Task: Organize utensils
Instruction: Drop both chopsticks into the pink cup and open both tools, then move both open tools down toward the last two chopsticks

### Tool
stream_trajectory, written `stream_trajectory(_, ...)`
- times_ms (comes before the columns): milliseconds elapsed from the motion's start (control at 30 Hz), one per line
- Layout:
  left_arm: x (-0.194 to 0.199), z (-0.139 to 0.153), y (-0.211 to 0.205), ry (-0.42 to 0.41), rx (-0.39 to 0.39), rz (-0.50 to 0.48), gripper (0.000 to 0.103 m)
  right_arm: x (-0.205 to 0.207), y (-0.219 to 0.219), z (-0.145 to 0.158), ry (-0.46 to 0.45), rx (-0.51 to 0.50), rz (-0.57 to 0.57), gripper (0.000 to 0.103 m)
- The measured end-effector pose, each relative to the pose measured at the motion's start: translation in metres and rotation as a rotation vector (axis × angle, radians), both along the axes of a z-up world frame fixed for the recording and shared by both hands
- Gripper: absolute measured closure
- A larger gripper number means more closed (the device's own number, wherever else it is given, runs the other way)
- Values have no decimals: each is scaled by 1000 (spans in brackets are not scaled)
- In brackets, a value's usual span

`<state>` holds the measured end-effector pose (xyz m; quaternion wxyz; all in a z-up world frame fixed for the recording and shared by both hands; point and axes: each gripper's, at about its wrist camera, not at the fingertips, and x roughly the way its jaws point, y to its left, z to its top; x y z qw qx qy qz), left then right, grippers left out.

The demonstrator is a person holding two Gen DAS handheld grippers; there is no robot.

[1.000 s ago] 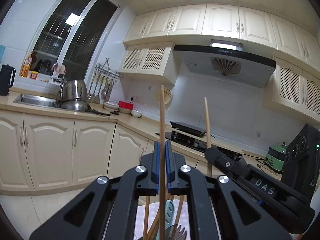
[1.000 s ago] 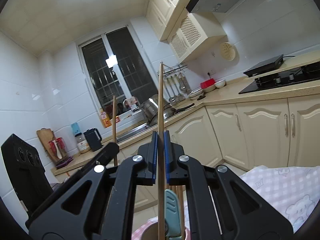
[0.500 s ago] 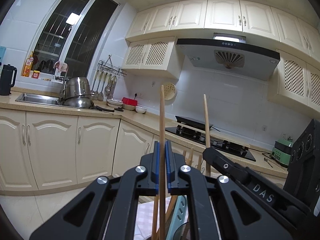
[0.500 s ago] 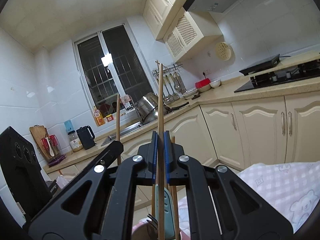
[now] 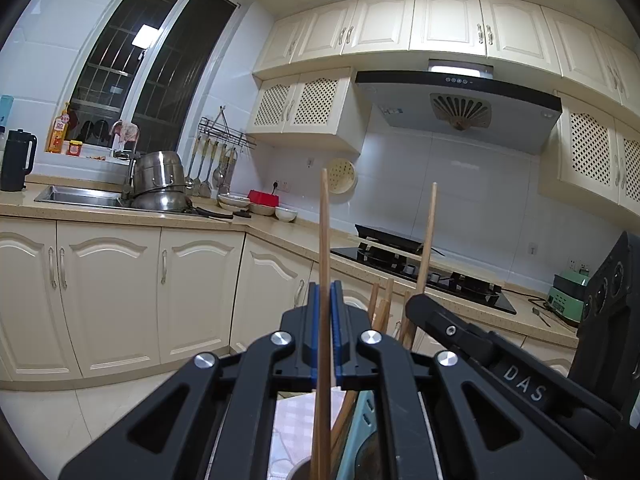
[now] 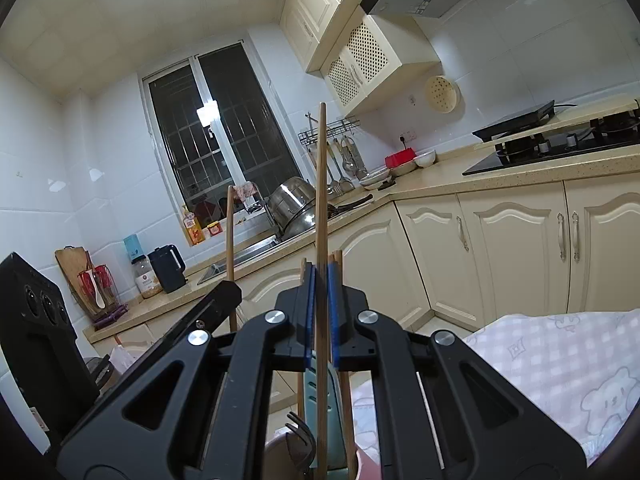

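Left gripper (image 5: 325,308): blue pads clamped on one upright wooden chopstick (image 5: 324,240), which rose well above the fingertips and ran down below them toward the utensil holder (image 5: 300,472). Right gripper (image 6: 321,292): pads likewise clamped on a second upright chopstick (image 6: 321,184), its lower end reaching into the cup-shaped holder (image 6: 280,456). Holder contents: further chopsticks (image 6: 347,408), a dark fork (image 6: 298,432), a pale green utensil (image 6: 310,400). Holder stood at the near edge of a checked cloth (image 6: 560,360), directly below both grippers.
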<state>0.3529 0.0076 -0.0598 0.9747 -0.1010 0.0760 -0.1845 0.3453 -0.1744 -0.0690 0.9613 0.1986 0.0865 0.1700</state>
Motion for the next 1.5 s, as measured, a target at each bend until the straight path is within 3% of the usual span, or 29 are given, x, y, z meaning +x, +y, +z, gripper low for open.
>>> stream_trajectory(100, -2, 0, 1, 12, 15, -5, 92, -3, 1, 2, 19, -26, 4, 95)
stream_trajectory(133, -3, 1, 1, 13, 20, -6, 86, -5, 1, 2, 23, -34, 2, 84)
stream_trajectory(233, -12, 6, 12, 9, -7, 23, 60, -16, -14, 5, 21, -10, -59, 24)
stream_trajectory(267, -14, 8, 15, 12, -18, 30, 40, -20, -18, 7, 18, -6, -60, 21)
stream_trajectory(300, -18, 10, 20, 8, -29, 49, 30, -22, -21, 9, 22, -12, -66, 21)
stream_trajectory(467, -41, 25, 26, -16, -22, 78, 14, -41, -34, 18, 20, -27, -92, 10)
stream_trajectory(733, -84, 42, 27, -26, 7, 87, 8, -71, -51, 30, 31, -56, -109, 8)
stream_trajectory(933, -110, 45, 26, -4, 30, 92, 7, -93, -64, 30, 89, -99, -109, 6)
stream_trajectory(1300, -136, 31, 15, 114, 132, 102, 6, -106, -92, -5, 390, -190, -79, 6)
stream_trajectory(1500, -138, 17, -6, 234, 232, 68, 6, -103, -91, -30, 579, -234, -20, 6)
